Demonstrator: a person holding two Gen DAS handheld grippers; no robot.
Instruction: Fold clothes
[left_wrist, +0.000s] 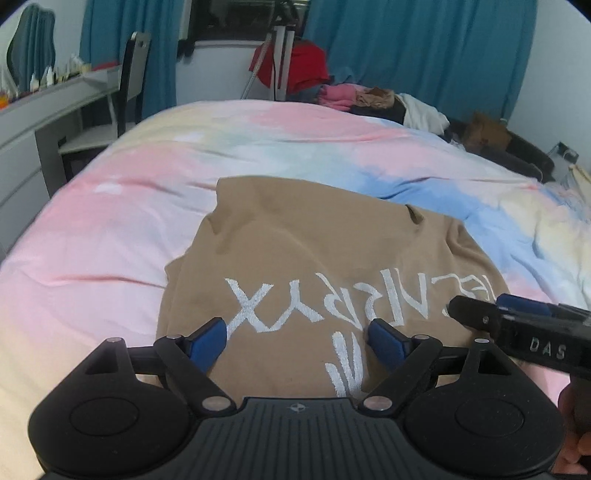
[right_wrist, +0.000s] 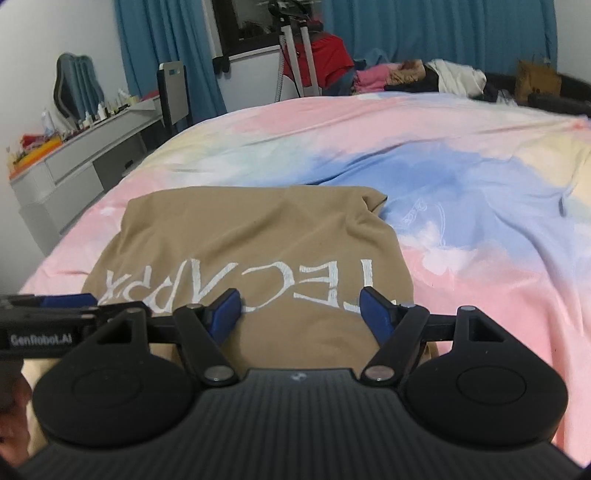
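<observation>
Here, in the left wrist view, the left gripper (left_wrist: 295, 334) hangs with its fingers wide and empty over the near part of the tan shirt (left_wrist: 295, 240), which lies partly folded on the pastel bed cover (left_wrist: 110, 221). In the right wrist view, the right gripper (right_wrist: 300, 310) is also wide open, holding nothing, over the shirt's white lettering (right_wrist: 240, 288). The risk (only my judgement): pinching one layer, or the cover too, would pull the fold open.
</observation>
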